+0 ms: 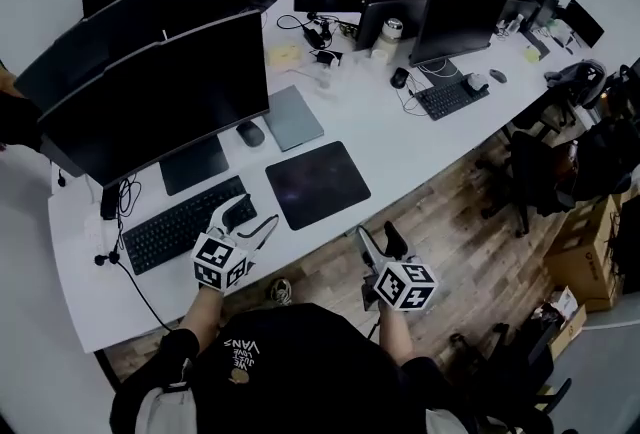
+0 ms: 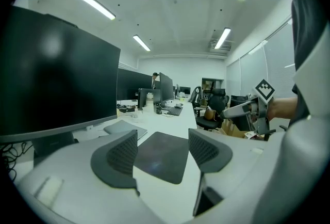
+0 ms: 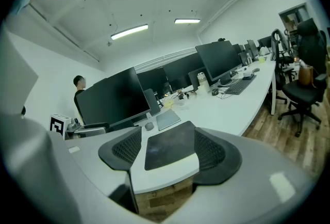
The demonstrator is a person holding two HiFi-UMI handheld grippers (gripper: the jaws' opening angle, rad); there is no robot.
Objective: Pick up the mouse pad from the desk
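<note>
A dark rectangular mouse pad (image 1: 318,184) lies flat on the white desk (image 1: 420,147), close to its front edge. My left gripper (image 1: 248,220) hovers over the desk just left of the pad, open and empty. My right gripper (image 1: 380,244) hangs off the desk's front edge, below and right of the pad, also open and empty. In the left gripper view the mouse pad (image 2: 164,158) shows through the gap of the left gripper (image 2: 162,141). The right gripper view frames the mouse pad (image 3: 167,141) between the spread jaws of the right gripper (image 3: 167,155), which is still short of the desk edge.
A black keyboard (image 1: 185,222) sits left of the pad under a large monitor (image 1: 160,92). Behind the pad are a mouse (image 1: 250,133) and a grey flat pad (image 1: 292,117). More monitors, another keyboard (image 1: 450,97) and cables fill the back. Office chairs (image 1: 535,172) stand on the wood floor to the right.
</note>
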